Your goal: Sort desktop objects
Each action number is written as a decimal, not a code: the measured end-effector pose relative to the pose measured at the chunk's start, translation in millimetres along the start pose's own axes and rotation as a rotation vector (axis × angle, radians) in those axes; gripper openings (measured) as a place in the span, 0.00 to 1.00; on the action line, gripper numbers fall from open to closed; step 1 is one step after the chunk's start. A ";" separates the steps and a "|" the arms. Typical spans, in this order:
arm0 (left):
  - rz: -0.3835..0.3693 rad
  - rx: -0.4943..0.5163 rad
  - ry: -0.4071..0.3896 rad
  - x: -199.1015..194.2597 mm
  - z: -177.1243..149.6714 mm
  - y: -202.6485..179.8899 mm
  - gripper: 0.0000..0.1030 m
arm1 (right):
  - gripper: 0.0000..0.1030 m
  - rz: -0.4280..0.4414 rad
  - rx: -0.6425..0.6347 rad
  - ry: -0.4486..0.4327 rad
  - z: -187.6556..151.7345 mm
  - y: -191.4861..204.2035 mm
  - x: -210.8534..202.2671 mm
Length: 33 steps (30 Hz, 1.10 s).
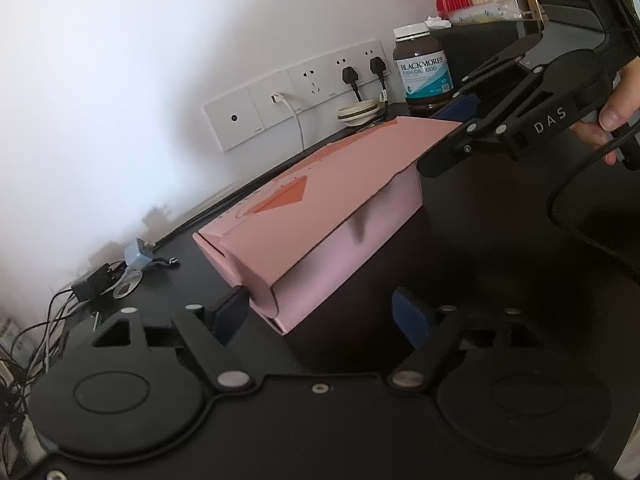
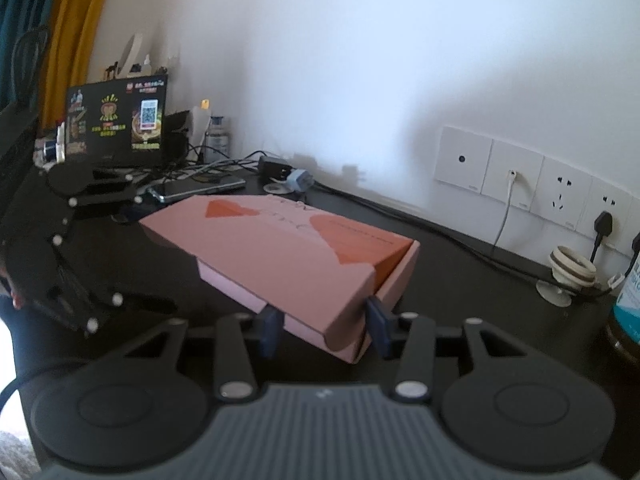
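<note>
A long pink cardboard box (image 1: 320, 200) (image 2: 280, 248) with orange shapes on its lid hangs tilted over the black desk (image 1: 480, 260). My right gripper (image 2: 324, 328) is shut on its near end in the right wrist view, one blue pad on each side. In the left wrist view the same gripper (image 1: 448, 136) clamps the box's far end, with a hand behind it. My left gripper (image 1: 320, 316) stands open around the other end. Its left finger (image 1: 230, 312) is close to the box corner and its right finger (image 1: 412, 320) is clear of it. The left gripper (image 2: 154, 252) also shows in the right wrist view.
A brown Blackmores bottle (image 1: 426, 72) (image 2: 628, 300) and a cable winder (image 1: 360, 112) (image 2: 572, 268) stand by the wall sockets (image 1: 300, 96). Chargers and cables (image 1: 100, 280) crowd the desk's other end, with a phone (image 2: 200, 190) and a black display card (image 2: 120, 120).
</note>
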<state>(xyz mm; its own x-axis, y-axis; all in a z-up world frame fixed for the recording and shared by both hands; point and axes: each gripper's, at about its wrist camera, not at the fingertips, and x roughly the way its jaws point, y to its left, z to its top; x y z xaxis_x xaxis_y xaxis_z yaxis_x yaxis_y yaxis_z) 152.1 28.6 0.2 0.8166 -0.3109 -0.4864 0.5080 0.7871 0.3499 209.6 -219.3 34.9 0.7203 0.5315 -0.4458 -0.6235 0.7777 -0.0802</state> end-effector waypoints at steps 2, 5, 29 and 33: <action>-0.020 -0.031 -0.004 -1.0 1.6 4.3 0.77 | 0.43 0.006 0.016 0.000 0.4 -2.0 -0.5; -0.046 -0.073 -0.013 -4.4 4.8 11.4 0.77 | 0.43 0.013 0.044 0.001 2.3 -5.0 -1.3; -0.042 -0.109 0.005 -14.4 -7.8 31.7 0.80 | 0.63 0.019 0.008 0.051 -10.2 -8.1 -3.9; -0.071 -0.227 -0.073 -30.3 3.9 54.2 0.80 | 0.63 0.061 -0.002 0.015 -8.1 -19.9 -22.5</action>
<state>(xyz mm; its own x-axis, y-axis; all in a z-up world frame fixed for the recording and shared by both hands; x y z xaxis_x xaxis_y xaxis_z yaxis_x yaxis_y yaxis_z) 155.9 78.6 37.0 0.8029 -0.4005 -0.4415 0.4968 0.8589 0.1244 203.2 -249.4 39.4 0.6761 0.5731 -0.4631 -0.6670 0.7430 -0.0542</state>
